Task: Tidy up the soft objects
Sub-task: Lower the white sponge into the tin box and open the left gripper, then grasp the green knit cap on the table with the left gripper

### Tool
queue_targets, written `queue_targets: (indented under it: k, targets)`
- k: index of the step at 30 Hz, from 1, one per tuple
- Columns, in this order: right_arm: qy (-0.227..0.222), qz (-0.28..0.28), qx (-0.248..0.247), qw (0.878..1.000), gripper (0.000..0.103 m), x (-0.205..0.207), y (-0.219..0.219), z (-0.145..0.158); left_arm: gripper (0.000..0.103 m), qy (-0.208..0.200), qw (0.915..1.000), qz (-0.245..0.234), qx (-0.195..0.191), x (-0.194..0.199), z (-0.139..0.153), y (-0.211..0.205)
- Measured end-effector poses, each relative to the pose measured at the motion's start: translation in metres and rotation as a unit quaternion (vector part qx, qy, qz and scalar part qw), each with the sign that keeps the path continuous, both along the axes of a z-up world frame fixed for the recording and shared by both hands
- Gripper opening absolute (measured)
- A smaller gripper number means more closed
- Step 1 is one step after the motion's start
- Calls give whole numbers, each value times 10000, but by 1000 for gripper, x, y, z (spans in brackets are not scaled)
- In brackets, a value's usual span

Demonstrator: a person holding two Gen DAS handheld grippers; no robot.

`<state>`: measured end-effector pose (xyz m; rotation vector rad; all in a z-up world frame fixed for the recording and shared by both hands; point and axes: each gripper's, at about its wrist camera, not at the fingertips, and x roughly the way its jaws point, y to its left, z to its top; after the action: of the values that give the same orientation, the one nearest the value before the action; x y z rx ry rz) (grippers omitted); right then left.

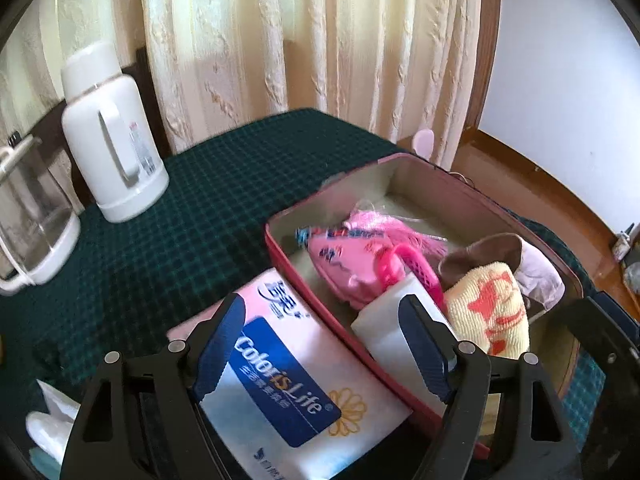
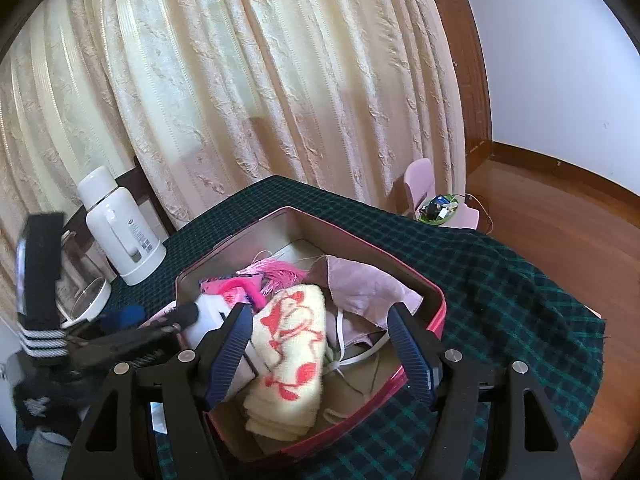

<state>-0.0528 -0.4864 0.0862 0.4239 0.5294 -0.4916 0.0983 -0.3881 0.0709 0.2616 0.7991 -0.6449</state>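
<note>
A red tin box stands on the green checked tablecloth. It holds a pink pouch, a white block, a rolled yellow towel with a red pattern, and a mauve cloth mask. A tissue pack printed "Coloris Life" lies outside the box against its near wall. My left gripper is open, straddling the pack and the box wall, pads clear of both. My right gripper hangs open over the box, above the yellow towel and not pressing it.
A white thermos jug and a glass kettle stand at the table's far left, before a cream curtain. White tissues lie at the near left. A pink chair and wooden floor are beyond the right edge. A striped sleeve shows left.
</note>
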Motion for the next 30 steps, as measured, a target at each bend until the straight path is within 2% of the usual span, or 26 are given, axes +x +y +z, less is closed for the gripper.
queue_targets:
  k: [4,12,21,30]
  targets:
    - [-4,17,4,10000,74,1,1,0,80,187,9995,23,-235,4,2,8]
    - [-15,376,-2,9993,74,9,20,0,80,197,9988,222,-380,2,17,32]
    - [-62,834,-53,9965,74,21,50,5,80,-71,9972,621,-404,-7,31,82]
    - [-44,1404,-85,9901,74,31,87,7,80,-285,9904,1236,-547,-16,44,151]
